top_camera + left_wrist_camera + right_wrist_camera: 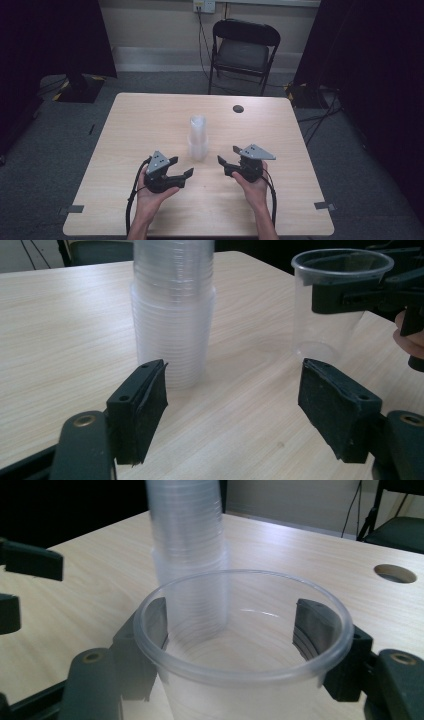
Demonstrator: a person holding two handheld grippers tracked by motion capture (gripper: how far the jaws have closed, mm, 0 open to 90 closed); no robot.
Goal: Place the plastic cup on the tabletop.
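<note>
A tall stack of clear plastic cups stands upright near the middle of the wooden table. My right gripper is just right of the stack, shut on a single clear cup with one black pad on each side under its rim. The left gripper view shows that cup upright in the right gripper, apart from the stack. My left gripper sits to the stack's front left, jaws open and nothing between them. It is also at the left edge of the right gripper view.
A round cable hole lies in the tabletop at the back right. A black folding chair stands behind the table, cables run across the grey floor, and dark curtains hang on both sides.
</note>
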